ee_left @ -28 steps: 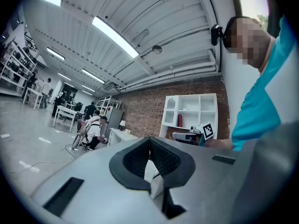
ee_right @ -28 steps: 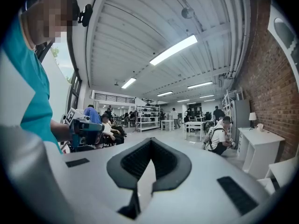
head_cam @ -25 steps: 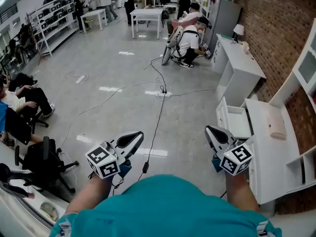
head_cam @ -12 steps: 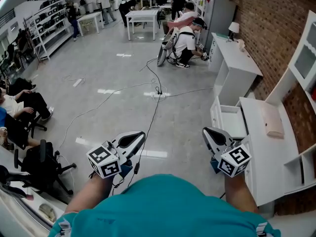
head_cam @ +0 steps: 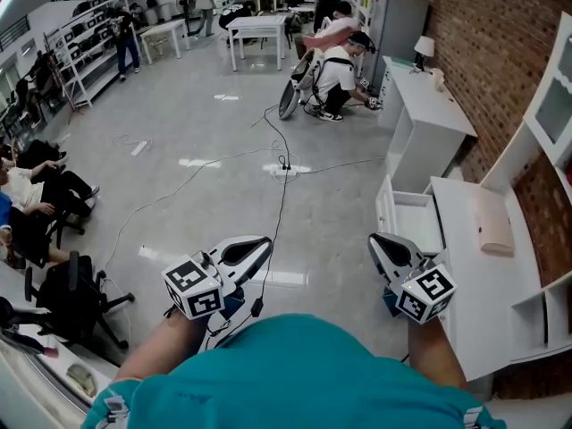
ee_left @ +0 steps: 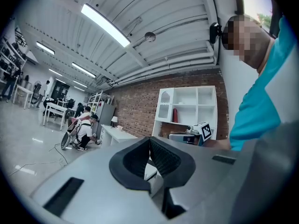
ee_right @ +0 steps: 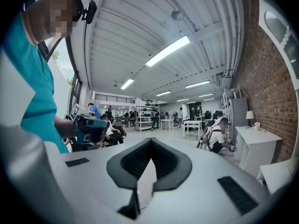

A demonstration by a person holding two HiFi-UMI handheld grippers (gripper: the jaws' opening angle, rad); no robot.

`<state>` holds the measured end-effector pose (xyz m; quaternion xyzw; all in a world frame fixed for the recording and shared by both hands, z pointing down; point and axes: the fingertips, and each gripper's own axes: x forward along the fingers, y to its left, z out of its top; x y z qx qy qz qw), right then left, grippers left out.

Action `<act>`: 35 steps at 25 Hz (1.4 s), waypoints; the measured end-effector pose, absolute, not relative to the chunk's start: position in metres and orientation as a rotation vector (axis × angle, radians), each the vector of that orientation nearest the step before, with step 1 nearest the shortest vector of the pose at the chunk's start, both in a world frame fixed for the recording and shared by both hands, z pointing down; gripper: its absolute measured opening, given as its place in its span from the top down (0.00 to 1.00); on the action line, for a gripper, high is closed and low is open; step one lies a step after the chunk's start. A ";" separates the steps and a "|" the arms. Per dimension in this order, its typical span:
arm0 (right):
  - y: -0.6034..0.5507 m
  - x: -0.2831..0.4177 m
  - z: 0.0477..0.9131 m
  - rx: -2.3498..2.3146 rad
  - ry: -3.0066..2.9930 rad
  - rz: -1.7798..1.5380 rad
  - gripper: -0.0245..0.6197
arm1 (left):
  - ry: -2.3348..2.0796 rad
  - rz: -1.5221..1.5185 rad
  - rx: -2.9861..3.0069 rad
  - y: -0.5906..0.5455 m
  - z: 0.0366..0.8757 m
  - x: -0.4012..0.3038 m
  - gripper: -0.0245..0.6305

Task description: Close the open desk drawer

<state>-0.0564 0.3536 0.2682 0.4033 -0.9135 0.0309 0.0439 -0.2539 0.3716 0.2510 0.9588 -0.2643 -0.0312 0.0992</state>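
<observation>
Left tongs [head_cam: 261,243]: you hold them out in front of your body, over the grey floor [head_cam: 197,132], with the tips angled up and to the right in the head view. In the left gripper view the two black pads meet at the tip. They are closed with nothing between them.

Right tongs [head_cam: 376,239]: you hold them level with the left pair and well apart from it, with the tips angled up and to the left. In the right gripper view the pads are pressed together at the tip. These are also closed and hold nothing.

Drawer [head_cam: 418,222]: it stands pulled out from the white surface [head_cam: 469,280] on your right, projecting over the floor with its white interior showing. Your right tongs are near the drawer's closer corner but apart from it; no contact shows in any view.

On the surface, a pale oblong pad [head_cam: 492,221] lies flat toward the back. A white shelf unit [head_cam: 552,105] stands behind it against the brick wall [head_cam: 500,34].

A black cable [head_cam: 283,186] runs along the floor between your two tongs. It leads away toward a crouching person [head_cam: 340,71] beside a second white surface [head_cam: 433,119], which carries a small lamp [head_cam: 425,52].

Seated people [head_cam: 40,190] are at the far left edge of the head view.
</observation>
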 end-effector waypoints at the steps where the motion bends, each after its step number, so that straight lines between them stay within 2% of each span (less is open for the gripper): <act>1: 0.350 -0.056 0.270 1.229 -2.794 0.095 0.93 | -0.782 -0.090 2.833 0.368 0.252 -0.254 0.94; 10: 0.277 -0.095 0.291 1.205 -2.761 0.113 0.93 | -0.736 -0.078 2.799 0.295 0.282 -0.286 0.94; 15: 0.195 -0.145 0.289 1.260 -2.743 0.096 0.93 | -0.646 -0.058 2.832 0.210 0.294 -0.327 0.94; 25: 0.039 -0.256 0.262 1.315 -2.758 0.099 0.93 | -0.573 -0.043 2.877 0.044 0.267 -0.430 0.94; 30: -0.024 -0.268 0.261 1.334 -2.764 0.111 0.93 | -0.572 -0.042 2.871 -0.022 0.268 -0.451 0.94; 35: -0.069 -0.253 0.270 1.343 -2.737 0.139 0.93 | -0.558 -0.027 2.874 -0.069 0.275 -0.439 0.94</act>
